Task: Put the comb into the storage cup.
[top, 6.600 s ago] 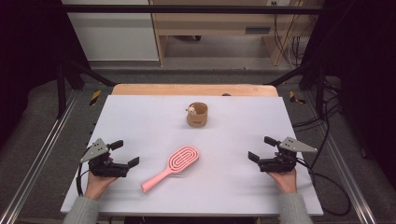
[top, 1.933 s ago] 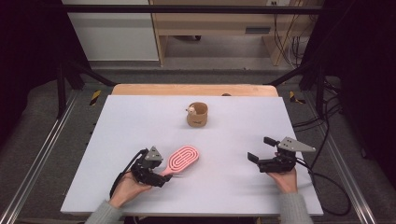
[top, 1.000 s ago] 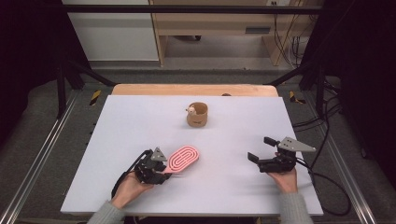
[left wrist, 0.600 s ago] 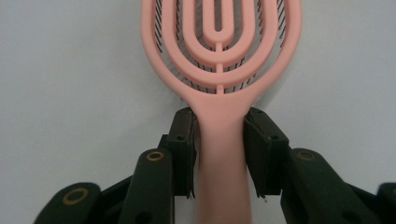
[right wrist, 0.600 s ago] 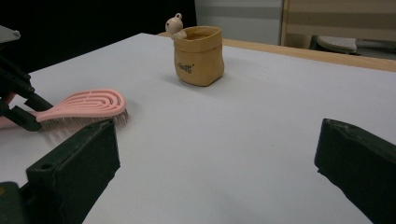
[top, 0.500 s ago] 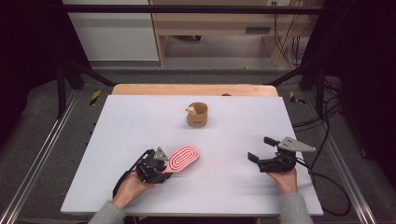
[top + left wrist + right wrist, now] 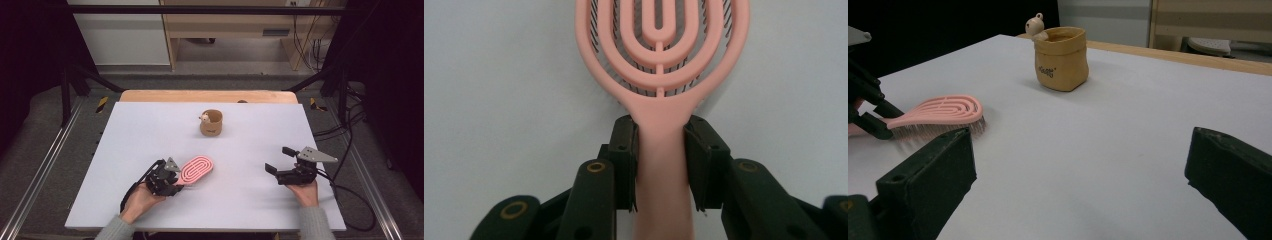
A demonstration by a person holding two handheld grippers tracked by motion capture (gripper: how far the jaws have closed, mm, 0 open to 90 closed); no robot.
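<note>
White tabletop (image 7: 150, 130): left gripper (image 7: 659, 150) clamps pink hairbrush (image 7: 661, 60) handle, right gripper (image 7: 280, 162) idle, jaws apart; bristle drag may twist the brush loose.

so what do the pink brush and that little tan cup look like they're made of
The pink hairbrush looks like moulded plastic with a smooth matte finish: looped open ribs and thin dark bristles beneath. The tan cup, shaped like a crumpled bag with a small bear on its rim, looks like ceramic or resin; its soft sheen leaves that open.
</note>
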